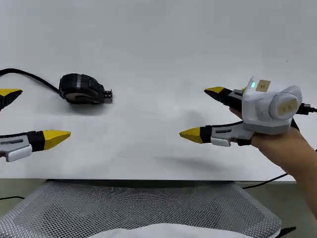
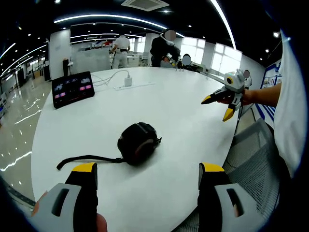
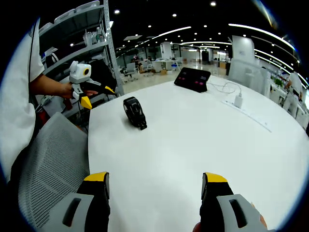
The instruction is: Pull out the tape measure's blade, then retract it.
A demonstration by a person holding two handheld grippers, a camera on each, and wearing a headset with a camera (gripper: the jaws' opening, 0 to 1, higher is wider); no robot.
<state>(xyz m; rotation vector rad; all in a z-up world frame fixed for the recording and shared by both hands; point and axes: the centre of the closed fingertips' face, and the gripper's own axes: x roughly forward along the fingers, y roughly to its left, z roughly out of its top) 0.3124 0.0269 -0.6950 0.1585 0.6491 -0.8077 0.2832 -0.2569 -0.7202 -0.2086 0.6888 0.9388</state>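
Left gripper [image 1: 45, 112], right gripper [image 1: 193, 112] spread; one tape measure [image 1: 81, 89].

Nothing you can read, tan sticker [image 1: 264, 85] on your right hand-held gripper [image 1: 194, 111] too blurred, tiles on the tablet [image 2: 72, 88] screen too small to make out.

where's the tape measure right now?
The black round-bodied tape measure lies on the white round table, left in the head view, just ahead of the open left claw, touched by neither claw.
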